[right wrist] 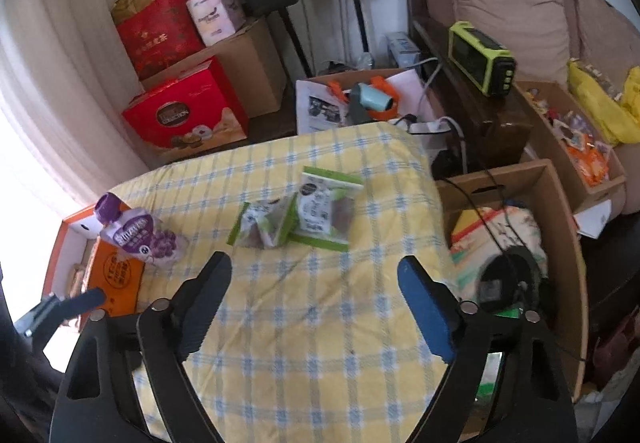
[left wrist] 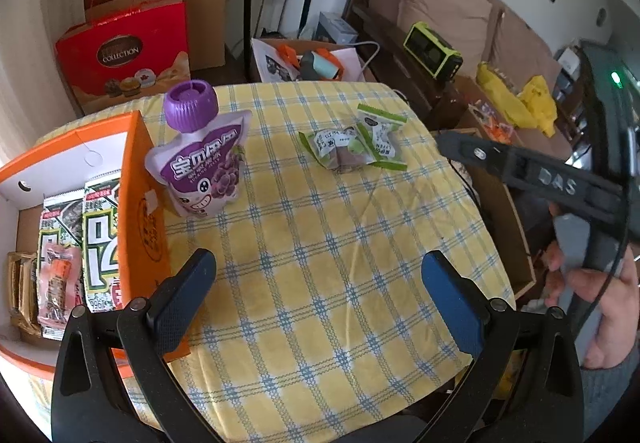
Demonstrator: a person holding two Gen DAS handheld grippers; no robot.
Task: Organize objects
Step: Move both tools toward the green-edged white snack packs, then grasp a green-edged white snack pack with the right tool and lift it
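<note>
A purple jelly pouch (left wrist: pixel 202 159) with a purple cap leans against the wall of an orange box (left wrist: pixel 138 179) at the table's left. It also shows in the right wrist view (right wrist: pixel 140 235). Two green-and-white snack packets (left wrist: pixel 356 141) lie together on the yellow checked tablecloth (left wrist: pixel 320 263), seen too in the right wrist view (right wrist: pixel 298 213). My left gripper (left wrist: pixel 320 283) is open and empty over the cloth, short of the pouch. My right gripper (right wrist: pixel 314 291) is open and empty, just short of the packets. The orange box (right wrist: pixel 116 283) holds several snack packs (left wrist: pixel 76 243).
A cardboard box (right wrist: pixel 560 243) with cloth and cables stands right of the table. Red gift boxes (right wrist: pixel 188 115) and cartons stand behind on the floor. A sofa (right wrist: pixel 500 3) and a green-framed device (right wrist: pixel 480 59) are at the back right. My right hand shows in the left wrist view (left wrist: pixel 600 303).
</note>
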